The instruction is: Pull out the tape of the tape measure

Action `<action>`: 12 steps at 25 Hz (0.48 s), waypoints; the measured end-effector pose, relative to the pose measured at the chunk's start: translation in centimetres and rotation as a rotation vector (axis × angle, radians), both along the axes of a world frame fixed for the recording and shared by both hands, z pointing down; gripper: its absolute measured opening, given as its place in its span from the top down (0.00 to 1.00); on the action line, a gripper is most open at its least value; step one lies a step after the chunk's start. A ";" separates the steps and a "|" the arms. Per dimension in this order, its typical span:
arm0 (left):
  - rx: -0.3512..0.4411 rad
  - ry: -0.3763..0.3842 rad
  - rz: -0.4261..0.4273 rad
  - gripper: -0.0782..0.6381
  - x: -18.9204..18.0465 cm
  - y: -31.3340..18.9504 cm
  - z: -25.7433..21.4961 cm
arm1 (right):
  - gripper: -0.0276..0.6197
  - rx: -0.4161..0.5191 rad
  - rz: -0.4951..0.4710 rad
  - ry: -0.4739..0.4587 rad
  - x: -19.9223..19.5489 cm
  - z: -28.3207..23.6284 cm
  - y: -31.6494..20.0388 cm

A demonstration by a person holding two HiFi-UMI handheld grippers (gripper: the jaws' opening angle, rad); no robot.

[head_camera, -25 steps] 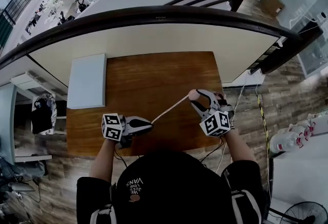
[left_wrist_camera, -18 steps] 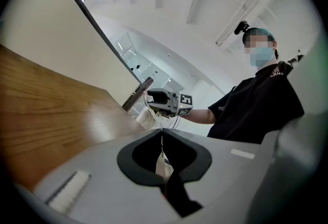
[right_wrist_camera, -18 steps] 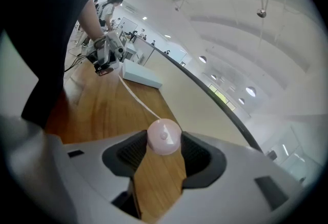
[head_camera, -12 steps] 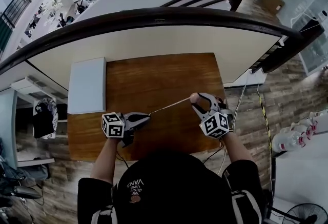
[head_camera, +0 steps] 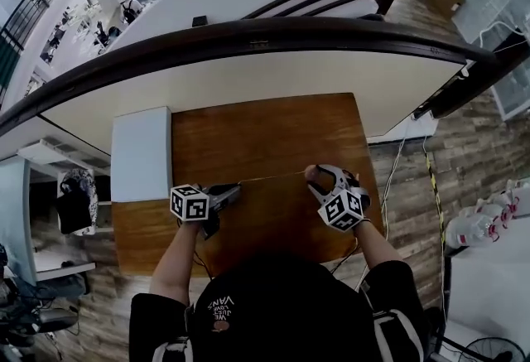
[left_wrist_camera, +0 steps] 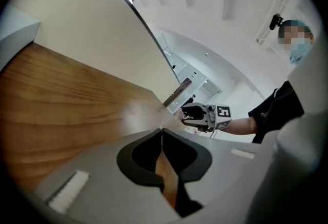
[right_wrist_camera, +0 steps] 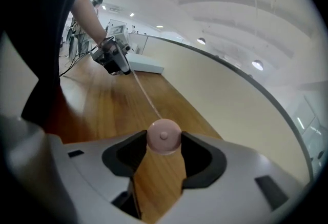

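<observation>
Two arms (head_camera: pixel 178 257) forward: left claw (head_camera: pixel 238 187), right claw (head_camera: pixel 312 176), tape (head_camera: pixel 273 179) between.

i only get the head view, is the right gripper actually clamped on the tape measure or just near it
observer: Clamped. The right gripper view shows the right gripper with both jaws pressed on the round pink tape measure.
operator: and the left one, holding anything
observer: Its own view shows the left gripper shut on the thin tape, edge-on between the jaws.
operator: any slack
observer: In the right gripper view the tape runs straight to the left gripper, no droop visible.
</observation>
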State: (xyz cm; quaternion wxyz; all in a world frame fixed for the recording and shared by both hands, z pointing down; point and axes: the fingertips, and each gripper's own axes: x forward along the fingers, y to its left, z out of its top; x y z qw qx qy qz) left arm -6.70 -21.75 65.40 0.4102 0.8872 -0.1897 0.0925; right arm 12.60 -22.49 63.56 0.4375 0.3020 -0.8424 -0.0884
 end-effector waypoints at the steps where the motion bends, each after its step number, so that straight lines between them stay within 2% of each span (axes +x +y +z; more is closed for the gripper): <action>1: -0.016 -0.009 -0.018 0.87 -0.1 -0.6 0.5 | 0.62 -0.014 0.004 -0.005 -0.1 0.6 -0.3; 7: -0.135 -0.056 -0.134 0.87 -0.5 -4.0 3.6 | 0.62 -0.096 0.038 -0.032 -0.4 3.5 -2.0; 9: -0.185 -0.081 -0.151 0.87 -0.5 -4.8 4.6 | 0.62 -0.125 0.060 -0.041 -0.4 4.5 -2.6; 12: -0.215 -0.138 -0.161 0.87 -0.4 -6.0 5.8 | 0.62 -0.159 0.087 -0.050 -0.3 5.8 -3.3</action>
